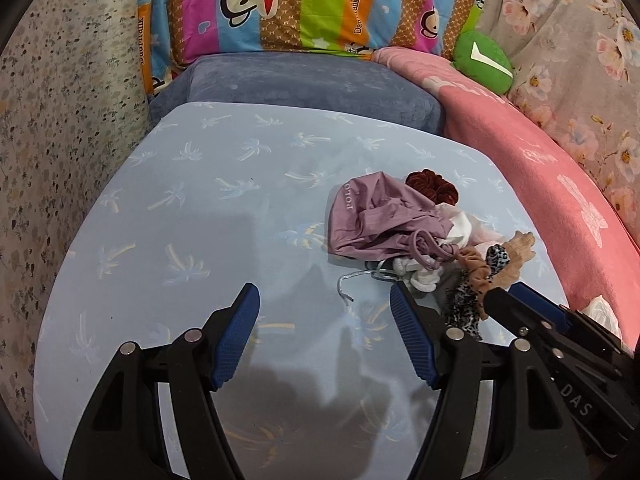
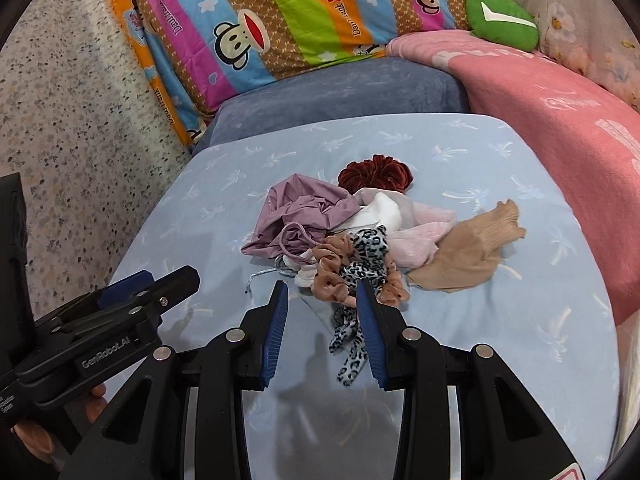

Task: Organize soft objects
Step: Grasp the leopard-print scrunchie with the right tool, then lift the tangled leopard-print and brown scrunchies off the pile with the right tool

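A heap of soft things lies on the pale blue palm-print sheet (image 1: pixel 180 220): a purple drawstring bag (image 1: pixel 368 220), a dark red scrunchie (image 1: pixel 430 188), white cloth (image 1: pixel 460 230), a tan scrunchie (image 1: pixel 474 264), a leopard-print scrunchie (image 1: pixel 466 304) and a beige sock (image 1: pixel 520 246). My left gripper (image 1: pixel 324 296) stands open just left of the heap, holding nothing. In the right wrist view my right gripper (image 2: pixel 322 292) is open at the heap's near edge. The leopard-print scrunchie (image 2: pixel 370 248) trails its tail between the fingers, against the right pad (image 2: pixel 370 320). The tan scrunchie (image 2: pixel 332 268) sits just ahead.
A grey-blue pillow (image 2: pixel 340 92) and a striped monkey-print cushion (image 2: pixel 260 28) lie behind the sheet. A pink blanket (image 2: pixel 560 128) borders the right side, with a green cushion (image 2: pixel 504 20) above it. A floral wall (image 2: pixel 80 128) closes the left. A thin grey cord (image 2: pixel 260 276) lies loose.
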